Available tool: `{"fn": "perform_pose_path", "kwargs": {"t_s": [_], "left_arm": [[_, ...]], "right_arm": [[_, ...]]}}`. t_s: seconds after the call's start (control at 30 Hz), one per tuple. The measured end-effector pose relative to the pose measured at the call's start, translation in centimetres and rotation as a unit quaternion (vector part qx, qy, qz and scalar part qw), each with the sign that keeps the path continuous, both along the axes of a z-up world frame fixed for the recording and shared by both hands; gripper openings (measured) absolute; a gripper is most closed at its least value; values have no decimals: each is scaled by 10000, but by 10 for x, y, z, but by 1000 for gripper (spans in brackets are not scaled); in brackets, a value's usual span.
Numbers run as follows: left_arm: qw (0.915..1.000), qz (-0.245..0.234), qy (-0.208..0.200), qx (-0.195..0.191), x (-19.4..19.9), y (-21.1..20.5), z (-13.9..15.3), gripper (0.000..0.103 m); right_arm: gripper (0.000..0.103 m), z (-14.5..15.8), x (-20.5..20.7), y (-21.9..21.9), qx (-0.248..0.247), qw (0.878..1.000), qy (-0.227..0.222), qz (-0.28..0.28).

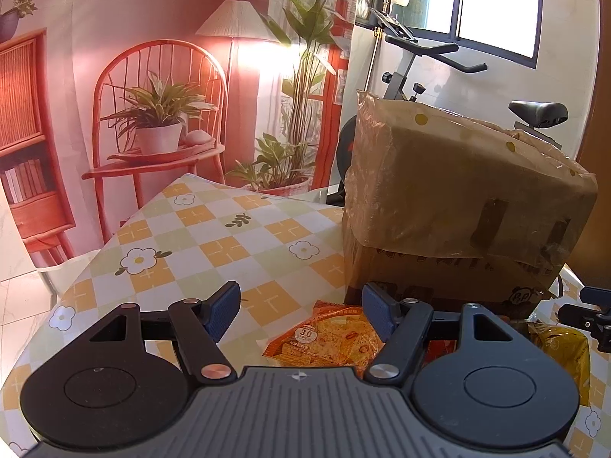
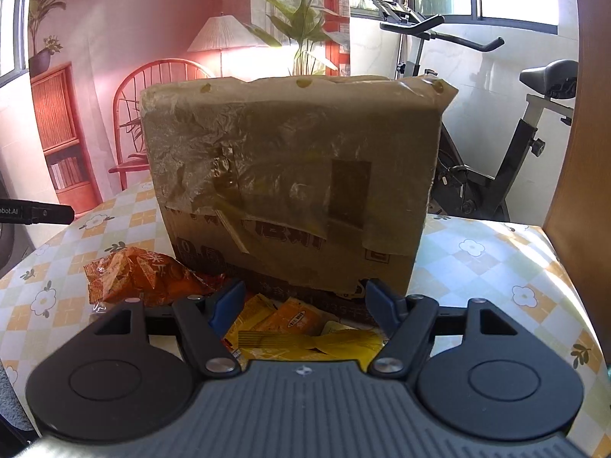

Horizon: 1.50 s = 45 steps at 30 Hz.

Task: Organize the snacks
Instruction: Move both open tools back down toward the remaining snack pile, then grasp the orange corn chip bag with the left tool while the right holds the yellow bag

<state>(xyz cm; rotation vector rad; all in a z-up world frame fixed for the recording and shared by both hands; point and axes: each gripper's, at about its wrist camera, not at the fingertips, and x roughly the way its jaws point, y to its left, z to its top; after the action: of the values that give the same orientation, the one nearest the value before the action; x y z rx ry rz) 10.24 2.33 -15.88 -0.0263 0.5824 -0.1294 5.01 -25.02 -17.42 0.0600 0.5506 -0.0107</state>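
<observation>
A taped brown cardboard box (image 2: pixel 294 183) stands on the checked flower tablecloth (image 2: pixel 496 267); it also shows in the left wrist view (image 1: pixel 458 198) at the right. An orange snack packet (image 1: pixel 328 339) lies between the fingers of my open left gripper (image 1: pixel 301 309), below it. It shows crumpled at the left in the right wrist view (image 2: pixel 141 278). Several yellow snack packets (image 2: pixel 298 328) lie before the box, under my open right gripper (image 2: pixel 305 305). One yellow packet (image 1: pixel 561 347) shows at the right in the left wrist view. Both grippers are empty.
The table edge (image 1: pixel 68 267) falls away at the left. An exercise bike (image 2: pixel 527 122) stands behind the table at the right. A wooden panel (image 2: pixel 580 152) rises at the far right. The left gripper's side (image 2: pixel 34 212) shows at the left.
</observation>
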Motion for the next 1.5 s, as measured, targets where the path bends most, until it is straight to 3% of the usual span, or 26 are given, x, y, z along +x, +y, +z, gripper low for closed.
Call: {"fn": "perform_pose_path", "kwargs": {"t_s": [0.03,0.17,0.3,0.6,0.73,1.0,1.17,1.33,1.5], "left_arm": [[10000,1,3,-7,0,0,0,73],[10000,-62,52,-7,1,-4,-2,73],[9998,-161,97,-34,-2,-7,-6,73],[9989,-367,281,-23,-6,-16,-19,73],[9986,-435,301,-23,-5,-21,-21,73],[9981,-474,381,-9,-5,-22,-26,73],[9982,-433,424,-37,-3,-19,-28,73],[9979,-424,497,26,-1,-20,-31,73],[9974,-415,589,-23,5,-21,-35,74]], "right_arm": [[83,-1,-1,-1,-26,10000,45,-14],[89,-8,-7,0,-67,9998,155,-38],[89,-17,-9,-1,-169,9991,375,-80],[92,-38,-27,9,-884,9947,500,145],[92,-48,-22,-1,-679,9959,605,31],[93,-66,-8,-1,-733,9954,621,16],[76,-76,-14,-3,-502,9986,132,-139],[75,-85,-26,10,-660,9970,-376,-143],[75,-84,-28,9,-611,9971,-424,-178]]}}
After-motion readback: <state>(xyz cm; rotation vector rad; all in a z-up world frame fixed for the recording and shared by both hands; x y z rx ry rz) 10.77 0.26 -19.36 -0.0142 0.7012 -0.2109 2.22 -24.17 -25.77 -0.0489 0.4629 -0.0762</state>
